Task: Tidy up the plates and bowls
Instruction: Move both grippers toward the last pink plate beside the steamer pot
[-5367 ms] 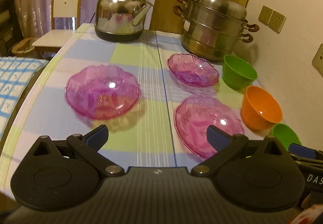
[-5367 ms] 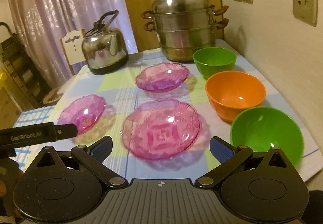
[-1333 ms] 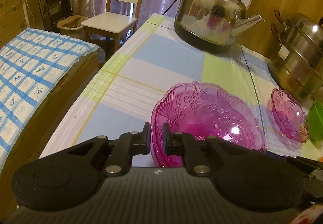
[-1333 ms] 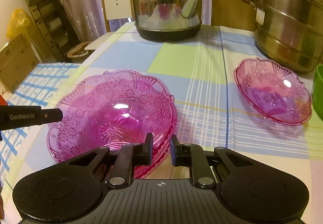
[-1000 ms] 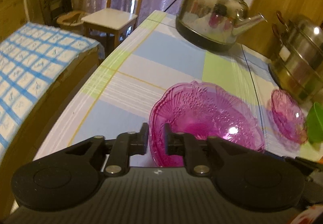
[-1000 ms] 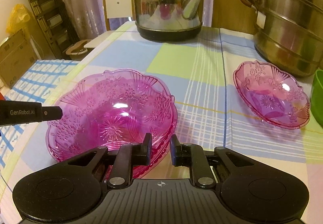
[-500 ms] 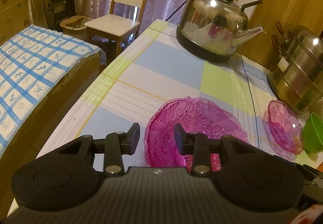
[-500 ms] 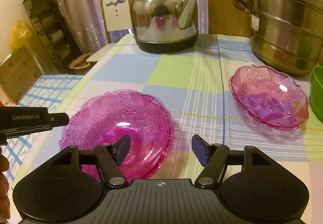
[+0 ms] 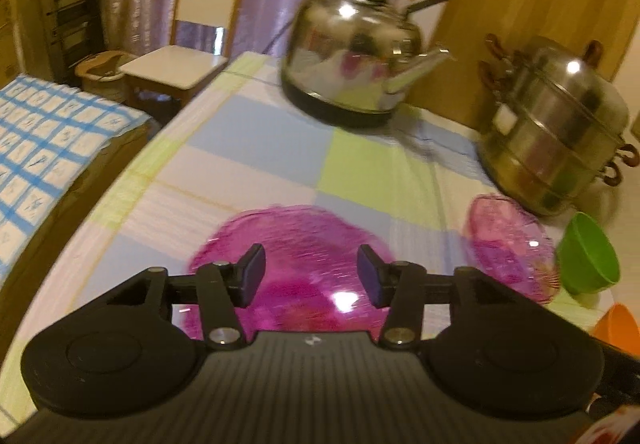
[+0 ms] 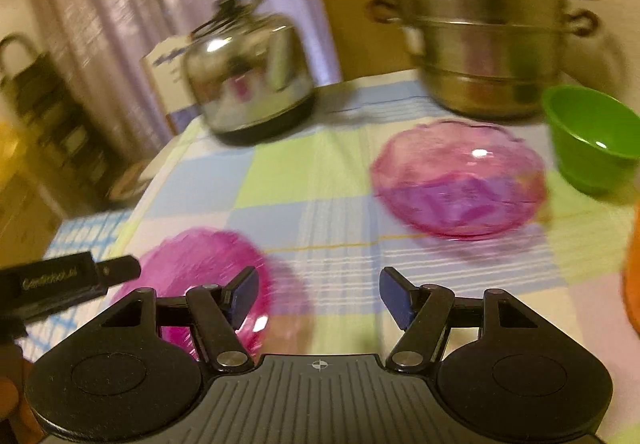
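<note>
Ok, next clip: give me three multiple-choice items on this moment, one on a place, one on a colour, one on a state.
1. Where is the single pink plate?
A. between the kettle and the chair
B. beside the green bowl, in front of the steamer pot
C. on the chair

2. What colour is the bowl next to that plate?
A. green
B. blue
C. white

3. How is the right claw?
A. clamped on a plate rim
B. open with nothing between its fingers
C. holding the kettle

Answers:
1 B: in the right wrist view it lies just left of the green bowl, with the steamer pot behind.
2 A: it is plainly green.
3 B: its fingers stand apart over bare tablecloth, and the pink plate stack lies off to the left.
</note>
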`<state>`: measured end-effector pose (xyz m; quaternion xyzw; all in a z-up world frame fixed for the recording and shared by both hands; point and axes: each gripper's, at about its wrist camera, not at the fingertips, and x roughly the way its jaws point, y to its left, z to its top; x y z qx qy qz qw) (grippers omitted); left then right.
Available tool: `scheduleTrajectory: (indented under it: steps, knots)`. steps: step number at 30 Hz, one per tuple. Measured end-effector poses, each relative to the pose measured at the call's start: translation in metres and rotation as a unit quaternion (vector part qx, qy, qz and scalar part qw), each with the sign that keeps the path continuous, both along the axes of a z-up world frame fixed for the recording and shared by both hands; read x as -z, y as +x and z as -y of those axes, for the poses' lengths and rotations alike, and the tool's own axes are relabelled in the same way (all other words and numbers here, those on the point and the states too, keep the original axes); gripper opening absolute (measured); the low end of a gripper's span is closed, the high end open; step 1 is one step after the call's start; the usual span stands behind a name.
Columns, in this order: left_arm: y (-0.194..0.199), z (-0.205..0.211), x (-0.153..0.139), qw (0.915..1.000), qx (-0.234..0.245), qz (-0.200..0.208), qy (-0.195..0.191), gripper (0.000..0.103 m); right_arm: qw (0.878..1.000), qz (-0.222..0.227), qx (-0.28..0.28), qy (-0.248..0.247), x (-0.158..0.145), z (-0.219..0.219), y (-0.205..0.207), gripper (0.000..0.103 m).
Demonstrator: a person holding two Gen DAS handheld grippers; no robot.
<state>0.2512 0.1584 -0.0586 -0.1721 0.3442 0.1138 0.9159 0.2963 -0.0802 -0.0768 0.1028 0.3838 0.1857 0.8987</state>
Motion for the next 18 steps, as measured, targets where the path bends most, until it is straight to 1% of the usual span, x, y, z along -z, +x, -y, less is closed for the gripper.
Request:
scheduleTrajectory:
  steps: [2, 6, 8, 14, 18]
  knots:
    - [0.007, 0.011, -0.001, 0.9999, 0.011, 0.004, -0.001, 0.050, 1.000, 0.003, 0.025, 0.000, -0.002, 0.013, 0.005, 0.067]
    - [0.024, 0.030, -0.003, 0.9991, 0.034, 0.012, -0.021, 0.050, 0.997, 0.001, 0.077, 0.003, -0.006, 0.042, 0.016, 0.067]
    - [0.034, 0.043, -0.004, 0.9985, 0.048, 0.017, -0.019, 0.050, 0.995, 0.000, 0.097, 0.001, -0.006, 0.055, 0.021, 0.067]
    - [0.063, 0.073, 0.002, 0.9957, 0.087, 0.018, -0.026, 0.052, 0.990, -0.006, 0.140, -0.002, -0.003, 0.091, 0.033, 0.067]
    - [0.083, 0.086, 0.010, 0.9937, 0.108, 0.013, -0.025, 0.052, 0.988, -0.005, 0.152, -0.013, 0.002, 0.103, 0.041, 0.067]
